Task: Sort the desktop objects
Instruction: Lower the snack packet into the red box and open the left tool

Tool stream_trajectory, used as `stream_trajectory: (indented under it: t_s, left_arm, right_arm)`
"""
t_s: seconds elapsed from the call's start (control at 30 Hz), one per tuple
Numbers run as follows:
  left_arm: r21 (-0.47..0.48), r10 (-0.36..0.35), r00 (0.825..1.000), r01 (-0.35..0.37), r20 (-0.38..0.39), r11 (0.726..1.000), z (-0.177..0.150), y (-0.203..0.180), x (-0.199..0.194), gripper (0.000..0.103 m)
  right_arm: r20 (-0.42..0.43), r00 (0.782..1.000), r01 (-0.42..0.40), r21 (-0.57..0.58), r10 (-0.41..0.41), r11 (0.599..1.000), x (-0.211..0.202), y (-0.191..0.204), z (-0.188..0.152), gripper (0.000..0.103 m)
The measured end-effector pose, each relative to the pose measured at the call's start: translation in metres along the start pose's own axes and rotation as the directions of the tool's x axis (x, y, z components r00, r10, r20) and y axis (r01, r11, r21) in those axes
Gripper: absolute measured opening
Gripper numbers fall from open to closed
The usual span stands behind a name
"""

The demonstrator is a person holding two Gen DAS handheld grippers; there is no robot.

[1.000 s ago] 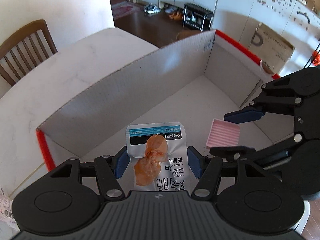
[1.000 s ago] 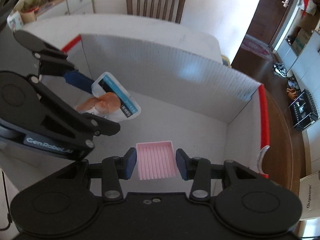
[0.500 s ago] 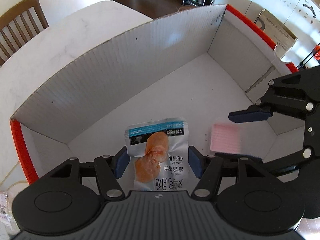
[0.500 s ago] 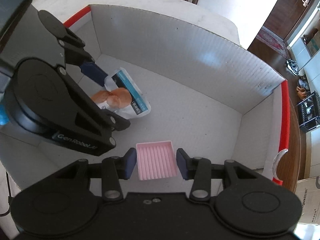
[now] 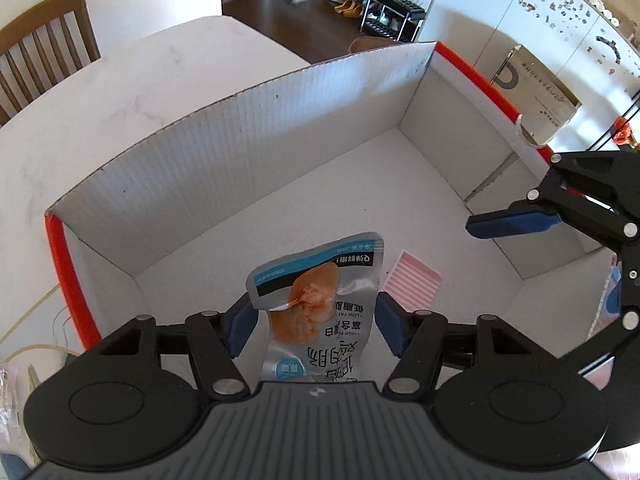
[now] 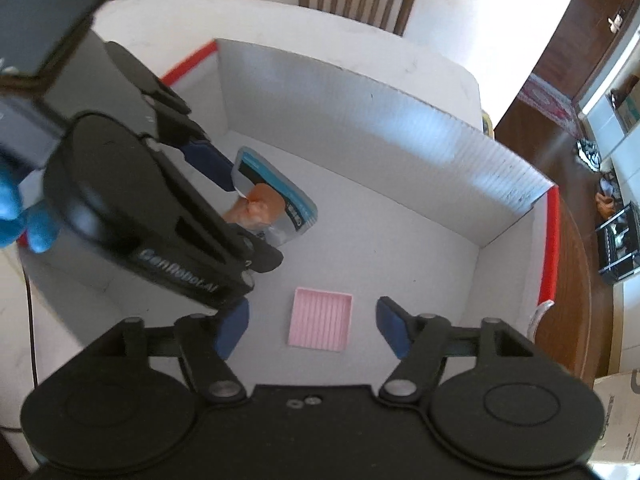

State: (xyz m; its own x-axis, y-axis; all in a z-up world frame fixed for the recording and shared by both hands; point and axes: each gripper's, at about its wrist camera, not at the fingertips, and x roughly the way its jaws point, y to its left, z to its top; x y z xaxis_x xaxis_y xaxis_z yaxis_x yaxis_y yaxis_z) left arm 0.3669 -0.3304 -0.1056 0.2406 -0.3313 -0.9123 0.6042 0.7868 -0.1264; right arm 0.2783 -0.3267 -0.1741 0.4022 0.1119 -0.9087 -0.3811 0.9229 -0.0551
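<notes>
Left wrist view: the left claw (image 5: 314, 326) is clamped on a silver food pouch (image 5: 318, 304), its blue fingers (image 5: 240, 330) pressing the pouch's two side edges, and the pouch stands up out of the claw over the inside of a white corrugated box (image 5: 248, 152) with red-edged ends. The box sits on a white desk (image 5: 100, 104), with a wooden chair (image 5: 44, 60) beyond. Just right of the pouch, a pink ribbed tray (image 5: 414, 282) lies flat on the box floor. The right claw (image 5: 516, 224) reaches in from the right edge, one blue finger showing above the floor. Right wrist view: the right claw (image 6: 312, 326) has its fingers (image 6: 394, 330) spread wide apart, and the tray (image 6: 320, 323) lies on the box (image 6: 360, 120) floor between them, touching neither. The left claw (image 6: 236, 200) is to the left, somewhat blurred, with the pouch (image 6: 276, 204) in its grip above the floor.
</notes>
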Motion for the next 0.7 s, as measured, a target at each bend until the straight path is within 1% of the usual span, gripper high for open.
stream_trajectory:
  t_s: [0.03,0.07,0.1,0.2,0.27,0.33,0.47,0.63,0.7]
  left_arm:
    - [0.001,0.002,1.000,-0.002,0.006,1.000,0.000,-0.002,0.000,0.063]
    - [0.000,0.001,1.000,-0.001,0.017,1.000,0.000,-0.003,-0.004,0.066]
    - [-0.001,-0.003,1.000,0.003,0.029,1.000,-0.001,-0.003,-0.006,0.073]
    - [0.004,-0.024,0.997,0.024,0.070,1.000,-0.001,-0.006,-0.017,0.080]
    - [0.011,-0.023,0.995,0.022,0.097,1.000,-0.002,-0.008,-0.025,0.083]
    - [0.017,-0.036,0.993,0.034,0.115,0.999,-0.005,-0.011,-0.034,0.085]
    - [0.033,-0.035,0.987,0.030,0.157,0.999,-0.014,-0.016,-0.053,0.087]
    - [0.037,-0.043,0.979,0.036,0.198,0.999,-0.028,-0.024,-0.071,0.092]
    - [0.036,-0.043,0.976,0.037,0.212,0.999,-0.036,-0.026,-0.081,0.099]
  right_arm:
    - [0.006,1.000,-0.001,-0.001,0.001,1.000,-0.003,0.000,-0.001,0.074]
    - [0.011,1.000,-0.007,0.001,0.007,1.000,-0.006,0.000,-0.003,0.074]
    - [0.017,1.000,-0.014,0.006,0.014,1.000,-0.008,-0.001,-0.004,0.075]
    - [0.036,0.999,-0.015,0.020,0.014,1.000,-0.018,0.001,-0.009,0.076]
    - [0.048,0.999,-0.016,0.028,0.015,0.999,-0.023,0.000,-0.011,0.076]
    - [0.059,0.998,-0.016,0.039,0.013,0.999,-0.028,-0.002,-0.014,0.077]
    - [0.096,0.995,-0.032,0.064,0.026,0.997,-0.040,-0.004,-0.019,0.082]
    - [0.141,0.989,-0.059,0.086,0.046,0.995,-0.055,0.000,-0.026,0.084]
    - [0.152,0.987,-0.063,0.088,0.049,0.994,-0.059,0.002,-0.029,0.085]
